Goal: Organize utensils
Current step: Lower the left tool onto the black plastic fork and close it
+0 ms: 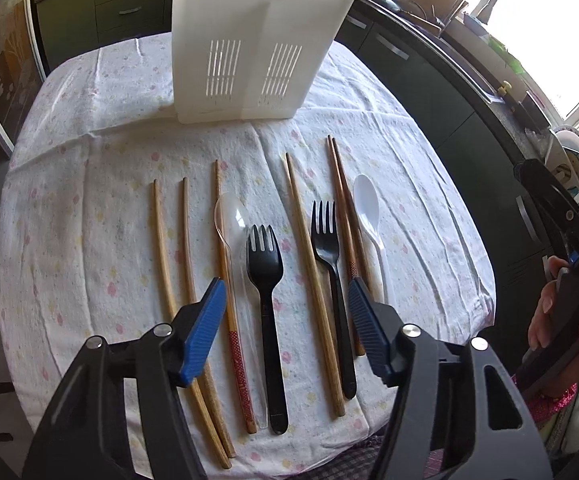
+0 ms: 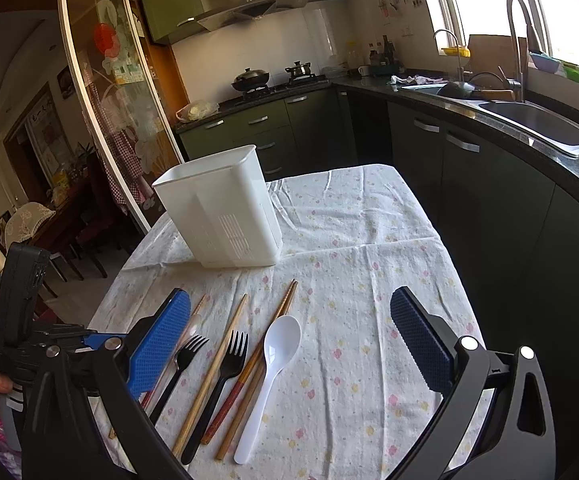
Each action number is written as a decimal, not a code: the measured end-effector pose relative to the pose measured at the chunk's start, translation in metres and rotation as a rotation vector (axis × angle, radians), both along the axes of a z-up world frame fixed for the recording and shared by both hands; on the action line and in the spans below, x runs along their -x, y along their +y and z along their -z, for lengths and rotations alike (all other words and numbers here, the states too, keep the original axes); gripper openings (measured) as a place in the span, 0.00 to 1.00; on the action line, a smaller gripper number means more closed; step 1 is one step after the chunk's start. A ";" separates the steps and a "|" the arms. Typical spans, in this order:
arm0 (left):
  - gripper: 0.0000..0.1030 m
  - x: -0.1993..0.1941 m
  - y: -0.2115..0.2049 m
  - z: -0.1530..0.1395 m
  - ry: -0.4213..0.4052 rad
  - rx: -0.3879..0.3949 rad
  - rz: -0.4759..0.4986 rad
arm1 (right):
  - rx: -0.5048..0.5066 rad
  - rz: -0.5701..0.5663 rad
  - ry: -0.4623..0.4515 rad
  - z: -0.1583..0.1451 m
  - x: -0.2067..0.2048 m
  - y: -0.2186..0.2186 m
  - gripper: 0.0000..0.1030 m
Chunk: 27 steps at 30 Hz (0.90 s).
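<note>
**Utensils in a row, both grippers spread wide above the desk**

Laid out side by side on the desk (image 1: 409,184), under a flower-print cloth (image 1: 101,184): two pale chopsticks (image 1: 169,280) at the left, then a red-handled chopstick (image 1: 225,280) with a clear spoon (image 1: 229,220) touching it, a black fork (image 1: 265,280), a light chopstick (image 1: 309,272), a second black fork (image 1: 329,264), a pair of dark chopsticks (image 1: 345,216) lying together, and a white spoon (image 1: 367,204) at the right end. Handles toward the near edge, tips and bowls toward the far side.

Standing upright behind the row, well apart from it: a white utensil holder (image 1: 249,44) with slotted vents low on its wall. Nothing visible inside from either view.

Left gripper (image 1: 287,304) hovering over the middle of the row, jaws wide apart, nothing between them; first black fork and light chopstick seen in the gap. Blue pads (image 1: 205,328) clear of the utensils.

Right gripper (image 2: 289,344) also wide, holding nothing, over the right part of the row; white spoon and a black fork seen in the gap between its fingers.

Kitchen counter with a sink (image 2: 537,124) along the right, a stove (image 2: 273,84) at the back.
</note>
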State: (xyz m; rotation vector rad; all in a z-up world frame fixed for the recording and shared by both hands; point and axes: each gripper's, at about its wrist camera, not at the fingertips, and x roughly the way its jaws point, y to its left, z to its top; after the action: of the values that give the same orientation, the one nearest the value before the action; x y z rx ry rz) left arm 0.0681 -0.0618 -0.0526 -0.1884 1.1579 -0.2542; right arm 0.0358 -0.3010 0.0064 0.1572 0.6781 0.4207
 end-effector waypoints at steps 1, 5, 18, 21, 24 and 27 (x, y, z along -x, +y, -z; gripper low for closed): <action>0.58 -0.001 -0.002 0.004 0.016 0.008 0.003 | -0.001 -0.002 0.000 0.000 -0.001 0.000 0.96; 0.58 -0.003 -0.007 0.016 0.062 0.026 0.016 | 0.004 -0.009 0.004 0.001 -0.001 0.002 0.96; 0.39 -0.020 -0.013 0.037 0.128 -0.019 0.017 | 0.018 -0.028 0.013 0.002 -0.002 0.011 0.96; 0.38 -0.022 -0.011 0.038 0.127 -0.047 0.012 | 0.016 -0.026 0.014 0.002 -0.002 0.011 0.96; 0.38 -0.023 -0.013 0.040 0.136 -0.064 0.025 | 0.015 -0.025 0.017 0.003 -0.003 0.012 0.96; 0.35 -0.024 -0.018 0.041 0.130 -0.090 0.033 | 0.016 -0.026 0.019 0.004 -0.003 0.012 0.96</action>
State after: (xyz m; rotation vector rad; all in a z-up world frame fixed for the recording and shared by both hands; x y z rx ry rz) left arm 0.0926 -0.0799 -0.0936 -0.1082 1.2999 -0.2208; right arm 0.0388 -0.2894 0.0029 0.1377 0.7030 0.4386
